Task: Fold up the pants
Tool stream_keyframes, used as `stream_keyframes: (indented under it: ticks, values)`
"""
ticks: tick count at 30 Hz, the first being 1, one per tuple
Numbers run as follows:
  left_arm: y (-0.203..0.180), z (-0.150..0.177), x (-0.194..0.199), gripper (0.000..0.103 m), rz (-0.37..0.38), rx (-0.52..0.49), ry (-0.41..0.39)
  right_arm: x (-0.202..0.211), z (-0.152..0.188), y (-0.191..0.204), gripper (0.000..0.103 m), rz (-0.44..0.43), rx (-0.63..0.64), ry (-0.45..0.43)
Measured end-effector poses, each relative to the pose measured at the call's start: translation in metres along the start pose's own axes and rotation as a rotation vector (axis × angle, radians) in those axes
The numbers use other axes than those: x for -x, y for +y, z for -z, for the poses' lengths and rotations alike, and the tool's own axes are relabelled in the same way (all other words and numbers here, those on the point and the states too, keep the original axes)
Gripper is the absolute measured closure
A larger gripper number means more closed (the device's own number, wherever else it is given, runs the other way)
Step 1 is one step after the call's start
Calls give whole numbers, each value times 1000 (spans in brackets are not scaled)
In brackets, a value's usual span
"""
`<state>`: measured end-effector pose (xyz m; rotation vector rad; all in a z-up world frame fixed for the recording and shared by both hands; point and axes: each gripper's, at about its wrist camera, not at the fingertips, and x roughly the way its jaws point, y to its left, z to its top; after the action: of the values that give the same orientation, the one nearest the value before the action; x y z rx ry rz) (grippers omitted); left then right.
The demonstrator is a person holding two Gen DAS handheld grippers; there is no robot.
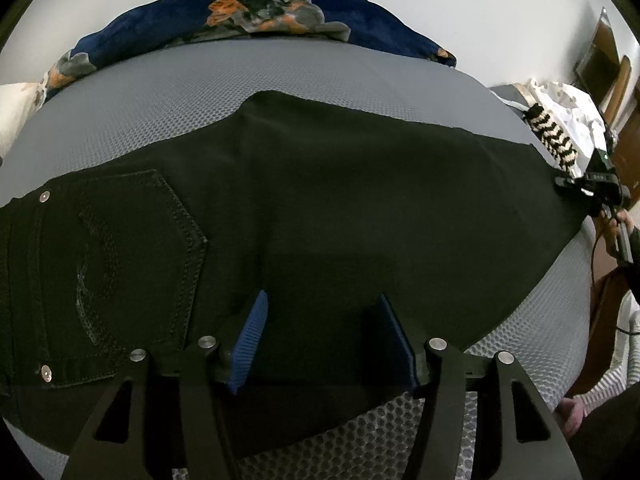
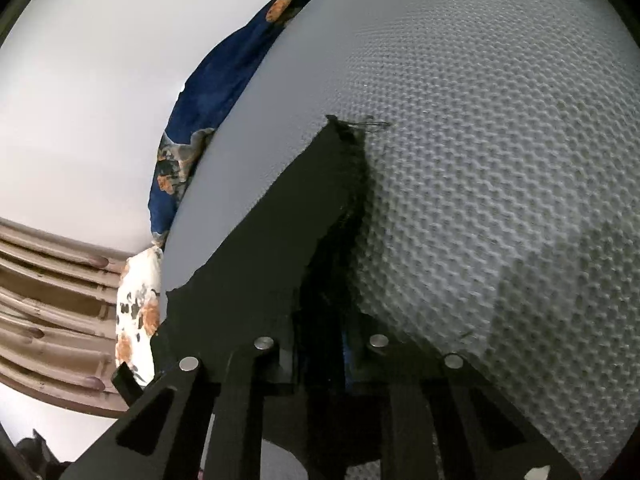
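The pants (image 1: 320,208) lay flat on the bed (image 1: 168,96), already doubled leg on leg, with their long axis running across the left wrist view: waist and back pocket (image 1: 132,264) at the left, hem at the far right. The left gripper (image 1: 322,340) hovered over the near long edge at about mid-thigh, its blue-padded fingers (image 1: 250,344) spread apart and gripping nothing. The right gripper (image 2: 320,344) sat at the hem end, so it was the nearer tool for carrying the hem toward the waist. Its jaws stood close together with black cloth between them; it appeared clamped on the hem corner, though the dark cloth hid the contact itself.

The pants were black, heavy, denim-like cloth with raised pocket stitching and metal rivets; the hem (image 2: 348,132) showed a frayed edge with loose threads. The bed cover was grey with a honeycomb texture, likely offering some drag. A blue floral blanket (image 1: 248,12) lay along the far edge.
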<state>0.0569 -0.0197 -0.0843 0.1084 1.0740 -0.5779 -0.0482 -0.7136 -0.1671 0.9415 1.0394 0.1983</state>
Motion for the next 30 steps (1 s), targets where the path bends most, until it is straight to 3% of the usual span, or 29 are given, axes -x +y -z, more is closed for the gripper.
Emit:
stream_keyframes:
  ticks: [8,15,27,30]
  values:
    - [-4,1,0,42,-13,-16,1,-3,11,29,92,133,-15,-77]
    - [-3,2,0,40,-9,-21,-2,-5,19,76,94,146,-3,-136]
    - [-11,4,0,36,-47,-55,6,-38,31,167,95,98,106,-76]
    - [-10,3,6,36,-94,-37,2,-60,38,195,95,89,155,-31]
